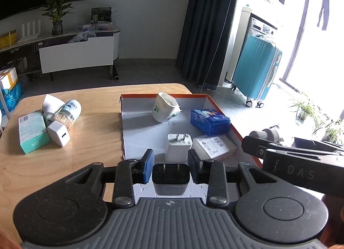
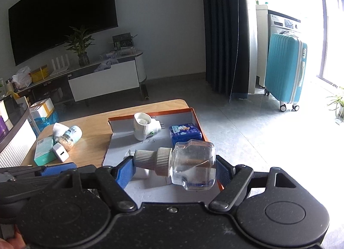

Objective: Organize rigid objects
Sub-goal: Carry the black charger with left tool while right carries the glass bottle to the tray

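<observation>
Left gripper (image 1: 171, 168), angled down, its blue pads (image 1: 148, 167) clamped on either side of a black charger (image 1: 171, 181); right gripper (image 2: 175, 168), tilted likewise, grips a clear bottle (image 2: 189, 164) lying sideways, one pad on its ribbed cap, the other against its base

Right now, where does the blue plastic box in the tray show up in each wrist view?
Left wrist view: blue plastic box sits right of centre, by the tray's right wall.
Right wrist view: it sits just above centre, behind the clear bottle.
Shared landmark: the white plug-in vaporizer, to the box's left in both.
</observation>
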Demonstrator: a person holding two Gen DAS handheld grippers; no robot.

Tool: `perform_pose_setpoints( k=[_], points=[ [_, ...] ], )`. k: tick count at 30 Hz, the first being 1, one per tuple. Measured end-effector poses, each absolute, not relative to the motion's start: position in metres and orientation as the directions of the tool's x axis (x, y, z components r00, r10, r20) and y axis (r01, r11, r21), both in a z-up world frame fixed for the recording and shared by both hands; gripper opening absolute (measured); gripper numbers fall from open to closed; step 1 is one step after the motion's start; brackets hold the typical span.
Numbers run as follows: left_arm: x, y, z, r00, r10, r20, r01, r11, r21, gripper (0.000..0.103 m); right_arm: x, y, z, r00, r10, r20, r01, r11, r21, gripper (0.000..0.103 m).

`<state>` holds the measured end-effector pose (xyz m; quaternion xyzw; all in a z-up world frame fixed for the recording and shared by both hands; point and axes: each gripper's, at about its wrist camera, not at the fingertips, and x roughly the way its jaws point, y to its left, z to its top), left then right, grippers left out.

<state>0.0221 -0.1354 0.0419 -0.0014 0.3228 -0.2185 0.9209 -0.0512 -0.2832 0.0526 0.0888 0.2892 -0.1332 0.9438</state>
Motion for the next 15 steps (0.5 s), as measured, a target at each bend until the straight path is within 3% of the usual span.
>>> perform_pose_setpoints(
  k=[15],
  points=[
    [0.058, -0.143, 0.057, 0.700, -0.407, -0.587, 0.406, 0.903, -0.143, 0.035, -0.017, -0.304, 0.053, 0.787, -0.195, -0.586, 0.312, 0.944, 0.104, 0.092]
  ],
)
